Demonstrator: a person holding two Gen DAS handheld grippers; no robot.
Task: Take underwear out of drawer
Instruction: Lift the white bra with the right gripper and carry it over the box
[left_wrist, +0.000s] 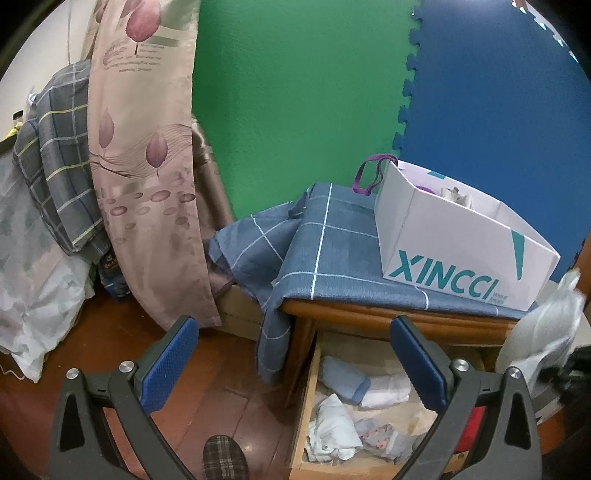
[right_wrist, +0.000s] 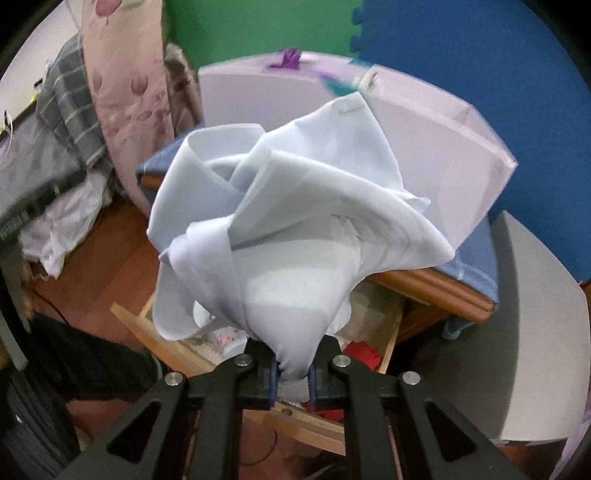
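My right gripper (right_wrist: 291, 373) is shut on pale blue-white underwear (right_wrist: 288, 229), which billows up in front of the camera above the open wooden drawer (right_wrist: 177, 347). In the left wrist view the same underwear (left_wrist: 543, 332) shows blurred at the right edge. My left gripper (left_wrist: 291, 362) is open and empty, above the drawer's left wall (left_wrist: 306, 398). Inside the drawer lie a folded blue piece (left_wrist: 343, 378), a white folded piece (left_wrist: 388, 389), a crumpled pale garment (left_wrist: 332, 428) and a patterned one (left_wrist: 380, 434).
The nightstand top is covered by a blue checked cloth (left_wrist: 343, 251) and carries a white XINCCI paper bag (left_wrist: 461, 236). A floral curtain (left_wrist: 147, 166) hangs left, with bedding (left_wrist: 33, 251) beside it. Green and blue foam mats (left_wrist: 295, 92) line the wall. A plaid slipper (left_wrist: 223, 458) is on the wooden floor.
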